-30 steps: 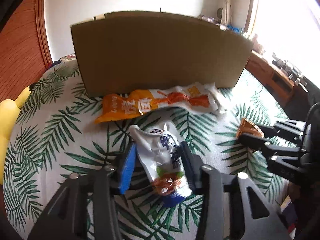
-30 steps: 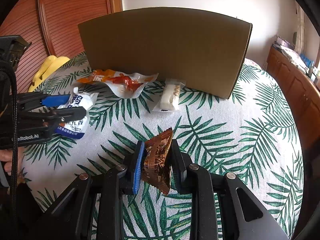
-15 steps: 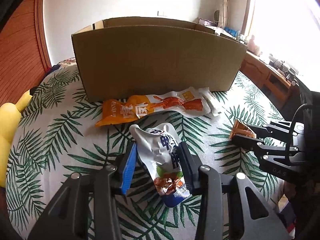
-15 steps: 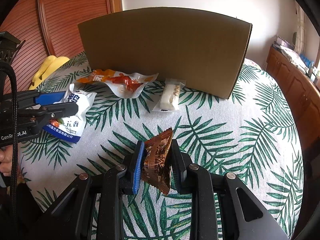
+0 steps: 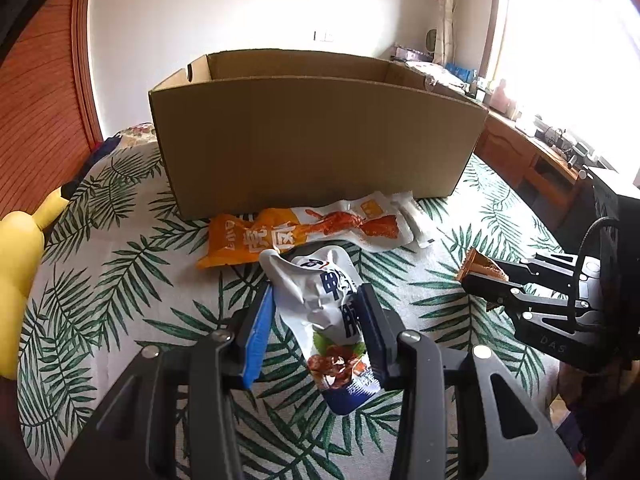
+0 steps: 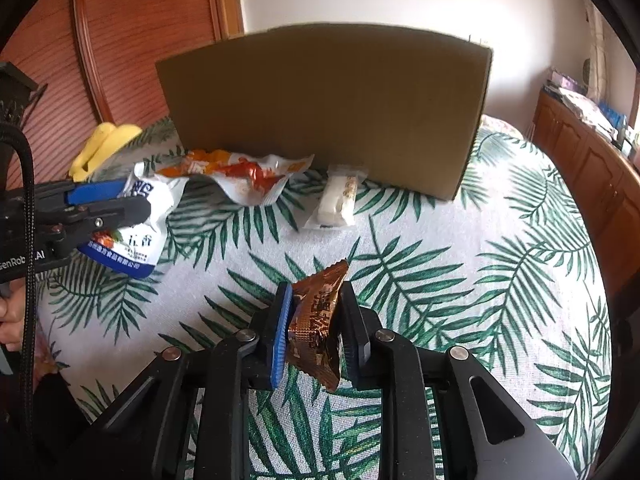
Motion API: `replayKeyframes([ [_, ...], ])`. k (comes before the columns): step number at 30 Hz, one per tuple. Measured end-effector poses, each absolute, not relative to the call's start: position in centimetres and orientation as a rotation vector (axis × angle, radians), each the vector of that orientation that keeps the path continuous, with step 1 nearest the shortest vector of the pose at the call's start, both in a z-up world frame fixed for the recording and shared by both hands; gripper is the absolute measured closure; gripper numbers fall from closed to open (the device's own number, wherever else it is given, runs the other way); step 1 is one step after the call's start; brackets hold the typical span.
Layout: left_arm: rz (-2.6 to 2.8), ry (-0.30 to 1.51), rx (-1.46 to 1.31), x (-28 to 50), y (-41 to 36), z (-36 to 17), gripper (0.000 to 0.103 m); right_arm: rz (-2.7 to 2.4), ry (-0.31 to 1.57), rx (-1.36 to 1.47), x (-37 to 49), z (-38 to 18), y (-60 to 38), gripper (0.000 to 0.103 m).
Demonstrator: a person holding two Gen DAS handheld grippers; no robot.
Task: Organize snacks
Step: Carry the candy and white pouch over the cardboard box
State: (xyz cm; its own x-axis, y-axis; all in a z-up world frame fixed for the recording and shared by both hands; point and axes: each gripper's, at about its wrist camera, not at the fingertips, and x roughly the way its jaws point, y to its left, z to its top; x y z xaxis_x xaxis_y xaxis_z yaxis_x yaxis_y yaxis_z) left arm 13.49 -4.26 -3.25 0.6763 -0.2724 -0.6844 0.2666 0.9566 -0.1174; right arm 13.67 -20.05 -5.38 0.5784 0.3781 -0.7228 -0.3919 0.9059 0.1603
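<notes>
Cardboard box (image 5: 316,148) stands open at the far side; left gripper (image 5: 316,320) pinches the white pouch (image 5: 328,320), right gripper (image 6: 314,320) pinches the brown packet (image 6: 318,320). Lift both clear above the rim before releasing inside.

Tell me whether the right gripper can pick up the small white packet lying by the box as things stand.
Probably not yet. The path over the cloth to the small white packet looks free, but the right gripper is already shut on a brown snack packet, so it would likely have to drop that into the cardboard box first.
</notes>
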Motion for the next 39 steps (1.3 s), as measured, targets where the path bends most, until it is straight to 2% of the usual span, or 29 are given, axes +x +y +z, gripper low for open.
replayKeyframes([
  [15, -0.347, 0.697, -0.029, 13.5, -4.3, -0.7, 0.062, 0.414, 0.715, 0.000, 12.0, -4.1, -21.0, 0.082],
  [22, -0.368, 0.644, -0.022, 13.8, -4.0, 1.6, 0.062, 0.419, 0.757, 0.020, 12.7, -3.6, -21.5, 0.082],
  [39, -0.379, 0.522, 0.019, 17.7, -3.2, 8.3, 0.062, 0.406, 0.592, -0.048, 16.2, 7.4, -22.6, 0.082],
])
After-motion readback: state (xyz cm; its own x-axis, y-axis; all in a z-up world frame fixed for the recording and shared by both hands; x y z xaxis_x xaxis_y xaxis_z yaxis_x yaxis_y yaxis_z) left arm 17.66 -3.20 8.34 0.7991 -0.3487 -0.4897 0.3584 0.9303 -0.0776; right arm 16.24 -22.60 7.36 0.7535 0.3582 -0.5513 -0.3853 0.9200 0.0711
